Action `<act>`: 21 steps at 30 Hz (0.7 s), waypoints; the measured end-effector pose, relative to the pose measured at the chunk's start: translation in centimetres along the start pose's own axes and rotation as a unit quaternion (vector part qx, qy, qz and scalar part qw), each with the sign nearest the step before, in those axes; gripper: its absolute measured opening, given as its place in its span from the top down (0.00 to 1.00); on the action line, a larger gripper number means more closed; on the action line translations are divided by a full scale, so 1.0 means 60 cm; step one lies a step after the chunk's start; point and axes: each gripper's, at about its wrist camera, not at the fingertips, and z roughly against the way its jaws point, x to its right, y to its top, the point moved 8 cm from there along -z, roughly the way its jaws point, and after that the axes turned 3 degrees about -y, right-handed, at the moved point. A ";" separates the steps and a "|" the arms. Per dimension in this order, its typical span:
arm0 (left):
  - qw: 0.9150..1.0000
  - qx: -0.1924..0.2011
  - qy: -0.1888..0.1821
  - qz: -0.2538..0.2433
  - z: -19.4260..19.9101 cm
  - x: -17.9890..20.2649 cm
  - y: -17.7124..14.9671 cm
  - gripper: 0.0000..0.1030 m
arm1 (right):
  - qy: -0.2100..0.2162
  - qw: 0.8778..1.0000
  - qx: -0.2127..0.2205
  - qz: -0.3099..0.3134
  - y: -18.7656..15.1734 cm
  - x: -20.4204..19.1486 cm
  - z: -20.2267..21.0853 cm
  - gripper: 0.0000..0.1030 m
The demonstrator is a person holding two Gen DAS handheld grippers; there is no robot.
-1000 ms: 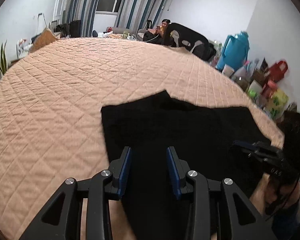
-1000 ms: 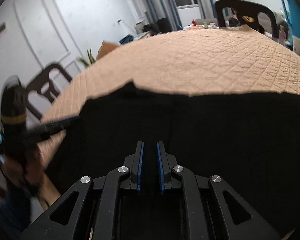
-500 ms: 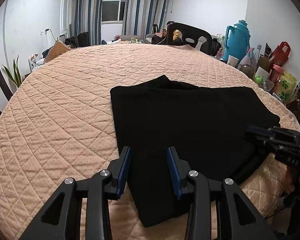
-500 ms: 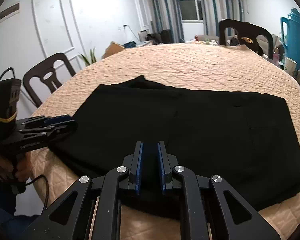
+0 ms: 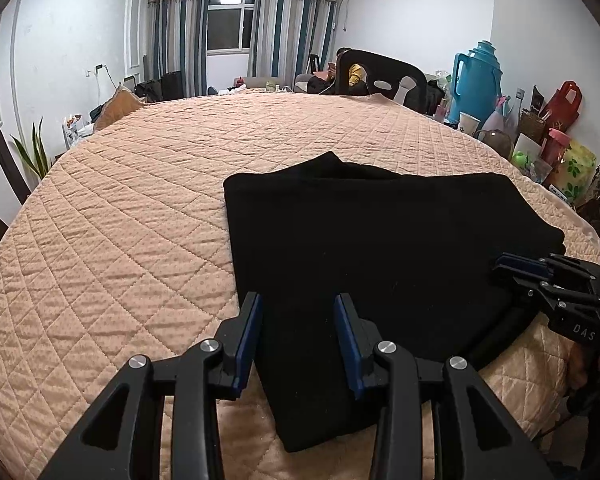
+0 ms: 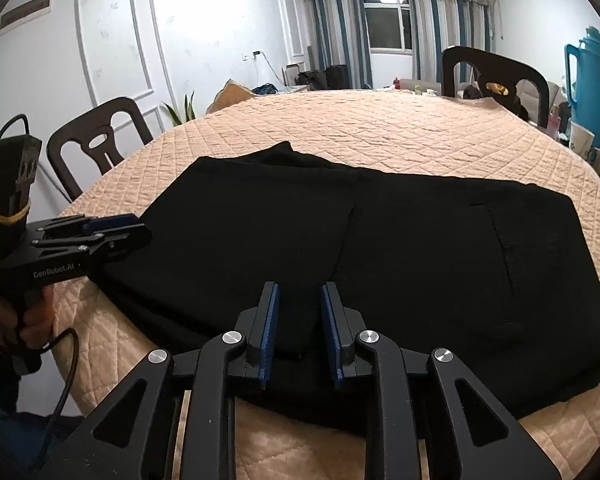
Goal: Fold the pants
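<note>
Black pants lie folded flat on a round table under a peach quilted cover. My left gripper hovers open over their near left corner, nothing between the pads. In the right wrist view the pants fill the middle, a pocket seam showing at right. My right gripper is over their near edge, jaws opening, with cloth below them but not pinched. Each gripper shows in the other's view: the right gripper at the pants' right edge, the left gripper at their left edge, held by a hand.
Dark chairs stand round the table: one at the left, one at the far side. A blue thermos, bags and bottles crowd the right. A person sits far back. A cable hangs from the left handle.
Both views have pulled back from the pants and steadied. The right gripper's narrow jaws have spread apart. The left gripper's jaws keep the same width.
</note>
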 end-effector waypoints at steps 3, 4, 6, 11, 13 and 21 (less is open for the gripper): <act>1.000 0.002 0.003 -0.001 0.002 -0.001 -0.002 0.61 | -0.001 1.000 0.001 0.002 -0.001 0.000 0.002 0.78; 1.000 0.003 0.004 -0.001 0.003 -0.001 -0.004 0.61 | -0.001 1.000 0.001 0.002 -0.001 -0.001 0.003 0.78; 1.000 0.003 0.005 -0.001 0.004 -0.001 -0.004 0.61 | 0.002 1.000 0.001 -0.003 -0.002 0.000 0.005 0.78; 1.000 0.003 0.013 0.002 0.008 -0.007 -0.007 0.58 | 0.006 1.000 0.003 -0.010 -0.005 0.006 0.012 0.77; 1.000 -0.002 0.008 0.015 0.008 -0.016 -0.013 0.55 | 0.011 1.000 0.001 -0.019 -0.007 0.010 0.015 0.76; 1.000 0.000 0.004 0.023 0.013 -0.019 -0.014 0.55 | -0.016 1.000 0.011 -0.020 0.001 0.016 0.026 0.75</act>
